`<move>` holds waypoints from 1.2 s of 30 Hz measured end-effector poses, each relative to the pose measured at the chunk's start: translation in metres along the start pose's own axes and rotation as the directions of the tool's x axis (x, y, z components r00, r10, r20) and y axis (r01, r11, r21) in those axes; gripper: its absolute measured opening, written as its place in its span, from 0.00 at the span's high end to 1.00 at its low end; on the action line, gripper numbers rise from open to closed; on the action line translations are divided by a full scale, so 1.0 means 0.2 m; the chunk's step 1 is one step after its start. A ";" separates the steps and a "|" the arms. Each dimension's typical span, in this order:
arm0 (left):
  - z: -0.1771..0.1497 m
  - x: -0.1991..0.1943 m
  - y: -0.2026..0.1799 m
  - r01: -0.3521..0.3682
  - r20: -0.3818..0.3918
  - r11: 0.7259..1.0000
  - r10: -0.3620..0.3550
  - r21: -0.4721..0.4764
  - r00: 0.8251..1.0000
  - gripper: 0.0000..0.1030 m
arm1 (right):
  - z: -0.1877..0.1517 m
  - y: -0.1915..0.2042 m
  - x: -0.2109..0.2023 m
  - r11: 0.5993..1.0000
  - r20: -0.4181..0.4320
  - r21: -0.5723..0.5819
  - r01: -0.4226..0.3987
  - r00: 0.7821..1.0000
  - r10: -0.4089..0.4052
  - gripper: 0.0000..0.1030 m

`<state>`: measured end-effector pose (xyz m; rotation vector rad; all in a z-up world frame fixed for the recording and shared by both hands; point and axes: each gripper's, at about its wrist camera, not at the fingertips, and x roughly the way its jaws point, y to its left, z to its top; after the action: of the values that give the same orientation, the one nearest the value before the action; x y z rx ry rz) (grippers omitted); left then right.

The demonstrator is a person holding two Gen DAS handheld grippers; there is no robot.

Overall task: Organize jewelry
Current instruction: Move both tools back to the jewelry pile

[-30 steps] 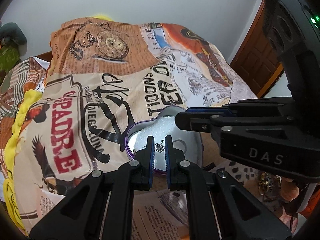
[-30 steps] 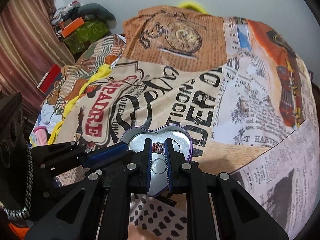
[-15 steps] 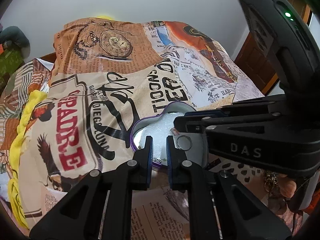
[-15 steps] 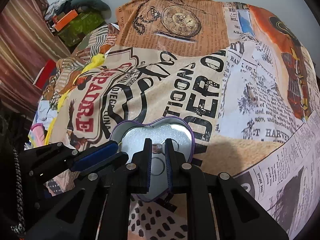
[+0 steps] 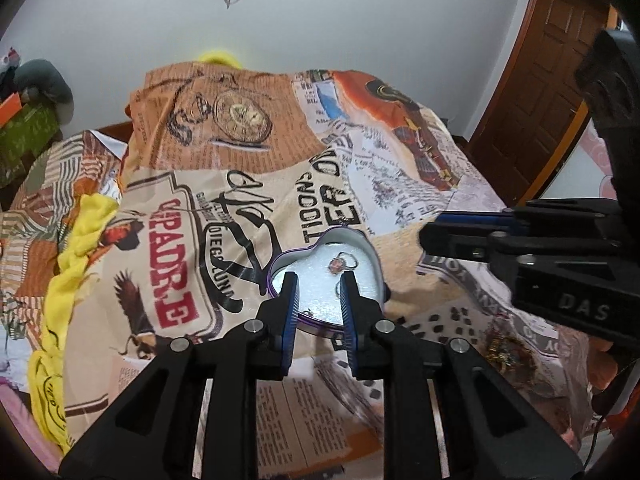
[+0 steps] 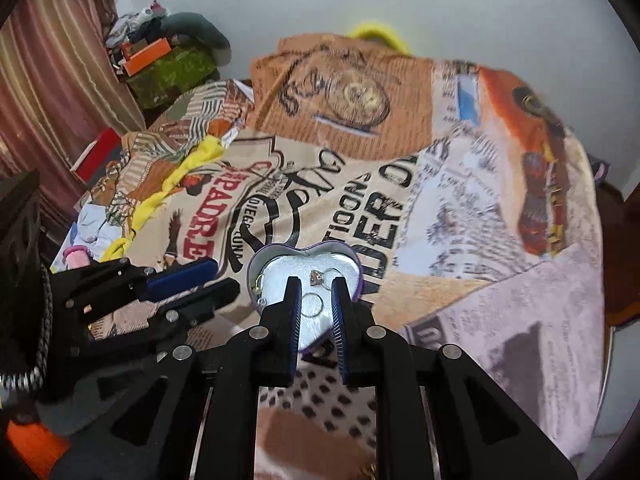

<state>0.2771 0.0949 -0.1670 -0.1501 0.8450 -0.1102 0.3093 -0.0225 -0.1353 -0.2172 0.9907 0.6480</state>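
Note:
A heart-shaped tin [image 5: 276, 268] with a purple rim and a white lining lies on the printed bedspread. Inside it lie a ring with a reddish stone [image 5: 340, 265] and a plain ring [image 6: 312, 304]. My left gripper [image 5: 318, 280] hovers above the tin's near edge, its jaws opening with nothing between them. My right gripper [image 6: 316, 284] hangs over the tin [image 6: 256, 264] too. Its jaws are opening a little, and the stone ring [image 6: 318, 278] lies below the gap, untouched. Each gripper shows in the other's view, the right gripper [image 5: 440, 236] to the right and the left gripper [image 6: 224, 280] to the left.
A heap of gold-coloured jewelry [image 5: 504, 352] lies on the bedspread at the lower right. A yellow cloth [image 5: 72, 264] runs along the bed's left side. Boxes and clothes [image 6: 160, 60] are piled by the curtain, and a wooden door [image 5: 552, 80] stands at the right.
Both grippers have lifted and drawn back from the tin. The left jaws have widened and the small piece between them is gone. The right let go of the stone ring, which now lies in the tin.

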 end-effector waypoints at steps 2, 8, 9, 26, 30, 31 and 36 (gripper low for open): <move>0.00 -0.06 -0.03 -0.002 0.013 1.000 0.002 0.012 1.000 0.81 | -0.02 0.00 -0.06 1.000 0.022 -0.007 0.010 1.000 -0.010 0.87; -0.04 -0.19 -0.14 0.012 0.036 0.999 -0.014 0.042 0.999 0.70 | -0.14 -0.02 -0.27 0.998 0.091 -0.033 0.057 0.994 -0.054 0.84; -0.05 -0.20 -0.16 0.016 0.036 0.999 -0.018 0.047 0.999 0.70 | -0.16 -0.02 -0.30 0.997 0.098 -0.039 0.069 0.993 -0.065 0.81; -0.26 -0.13 -0.52 0.094 -0.080 0.983 -0.082 0.160 0.993 0.70 | -0.53 -0.23 -0.40 0.988 0.073 -0.002 0.152 0.986 -0.152 0.68; -0.27 -0.05 -0.58 0.113 -0.106 0.980 -0.096 0.164 0.990 0.70 | -0.60 -0.29 -0.39 0.988 0.054 0.015 0.155 0.986 -0.156 0.68; -0.27 -0.03 -0.59 0.121 -0.113 0.979 -0.103 0.162 0.988 0.70 | -0.61 -0.30 -0.38 0.988 0.051 0.018 0.155 0.987 -0.156 0.68; -0.27 0.09 -0.64 0.170 -0.165 0.975 -0.146 0.144 0.975 0.71 | -0.68 -0.35 -0.37 0.985 0.039 0.028 0.172 0.984 -0.173 0.68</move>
<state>0.2444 -0.0378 -0.1933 -0.0604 0.9741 -0.3415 0.2264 -0.1691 -0.1568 -0.2638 0.9283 0.4800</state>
